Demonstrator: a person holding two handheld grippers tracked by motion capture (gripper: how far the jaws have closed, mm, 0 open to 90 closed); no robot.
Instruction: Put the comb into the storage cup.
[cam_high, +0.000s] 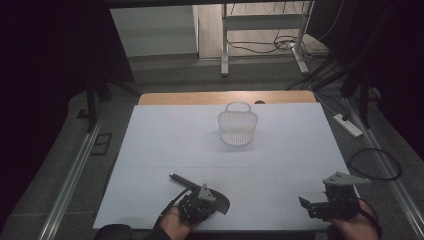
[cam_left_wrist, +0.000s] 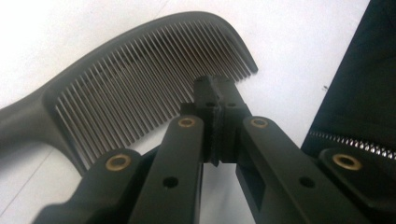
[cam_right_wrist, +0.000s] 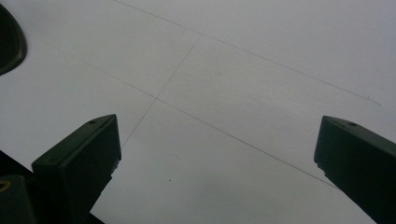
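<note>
A white, matte board (cam_high: 150, 150) covers the wooden table. Toward its far edge stands a translucent mesh basket (cam_high: 237, 127) with a looped handle. Nearer than the basket, at the board's near edge, the left gripper (cam_left_wrist: 215, 100) has its jaws pinched together on the fine teeth of a black, curved-backed plastic comb (cam_left_wrist: 140, 60), apparently lying flat. The right gripper (cam_right_wrist: 217, 154) hangs over bare board, jaws spread wide.
</note>
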